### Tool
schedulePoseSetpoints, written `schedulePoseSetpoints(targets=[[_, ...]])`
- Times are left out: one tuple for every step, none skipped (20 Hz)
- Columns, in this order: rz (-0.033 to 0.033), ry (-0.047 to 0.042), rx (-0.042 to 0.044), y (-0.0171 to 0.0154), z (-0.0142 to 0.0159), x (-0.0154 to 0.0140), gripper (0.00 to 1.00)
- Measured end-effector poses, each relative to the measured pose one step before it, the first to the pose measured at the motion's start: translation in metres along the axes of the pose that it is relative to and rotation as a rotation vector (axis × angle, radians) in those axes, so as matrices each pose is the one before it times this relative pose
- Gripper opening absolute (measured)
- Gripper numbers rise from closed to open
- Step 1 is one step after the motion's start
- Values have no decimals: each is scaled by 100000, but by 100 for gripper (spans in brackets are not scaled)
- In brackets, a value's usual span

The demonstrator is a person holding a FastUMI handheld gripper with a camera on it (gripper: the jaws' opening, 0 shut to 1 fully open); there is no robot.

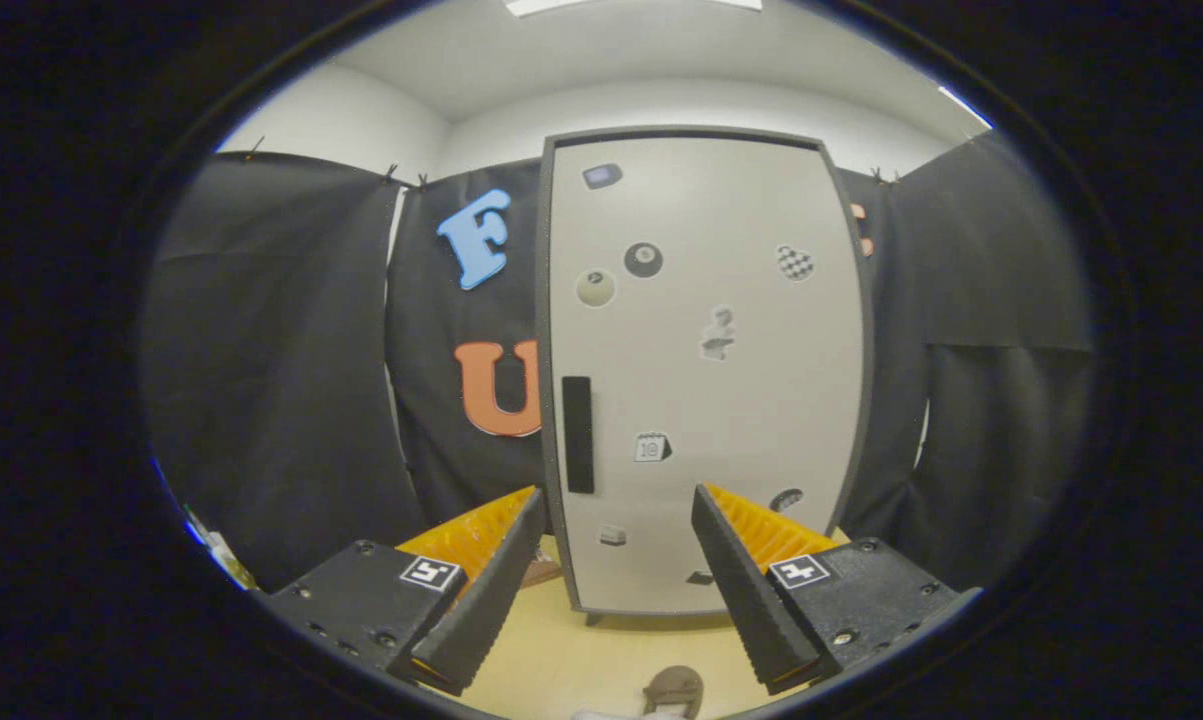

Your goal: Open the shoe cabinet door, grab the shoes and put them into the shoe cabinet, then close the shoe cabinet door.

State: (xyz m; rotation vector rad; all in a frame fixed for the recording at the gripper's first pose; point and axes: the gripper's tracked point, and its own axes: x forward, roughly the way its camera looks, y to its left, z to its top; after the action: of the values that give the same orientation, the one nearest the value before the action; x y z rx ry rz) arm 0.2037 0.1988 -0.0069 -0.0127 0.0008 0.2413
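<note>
On the left, black cloth (271, 370) hung as the booth wall, folded at a corner and running back behind the cabinet. The shoe cabinet (706, 380) stood upright beyond the fingers, pale-fronted with a dark frame, its door shut flush. A dark vertical handle (578, 435) sat near the door's left edge, at about mid-height, just above the left fingertip as seen. Small stickers (643, 260) were scattered over the door panel. The cabinet's left edge stood close to the cloth behind it, and its right edge likewise met more black cloth (991, 400) on the right side.

The gripper (618, 510) was held with its fingers spread wide apart and nothing between them; the cabinet's lower front showed through the gap. A stretch of light wooden floor (601, 650) lay bare between the fingers and the cabinet's base, which rested on short feet. A shoe (674, 688), brownish, lay on that floor near the camera, between the two fingers and below them, well short of the cabinet. Above the cloth, white walls (361, 120) and a white ceiling (641, 50) with a light panel closed the room.
</note>
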Motion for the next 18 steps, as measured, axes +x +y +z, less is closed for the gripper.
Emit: schedulePoseSetpoints(targets=[[634, -203, -219, 431, -48, 1955, 97], [386, 480, -537, 477, 26, 1841, 97], [338, 456, -282, 355, -316, 1599, 97], [83, 569, 204, 237, -246, 1632, 97], [-583, 660, 603, -8, -194, 1666, 97], [-809, 678, 680, -107, -151, 1584, 97], [-773, 1118, 462, -110, -171, 1562, 97], [-1010, 994, 332, -209, -174, 1351, 96], [-1053, 610, 406, -206, 8, 1345, 95], [-733, 1579, 325, -186, -309, 965, 94], [250, 1927, 1054, 89, -324, 689, 92], [614, 1025, 1407, 137, -252, 439, 91], [-739, 57, 480, -88, 2, 297, 84], [-974, -521, -336, -105, 111, 80, 79], [-1215, -512, -249, -68, 201, 167, 73], [-316, -383, 181, 50, 250, 43, 68], [-1070, 134, 891, 10, 275, 70, 60], [-448, -303, 1404, -17, 32, 85, 55]])
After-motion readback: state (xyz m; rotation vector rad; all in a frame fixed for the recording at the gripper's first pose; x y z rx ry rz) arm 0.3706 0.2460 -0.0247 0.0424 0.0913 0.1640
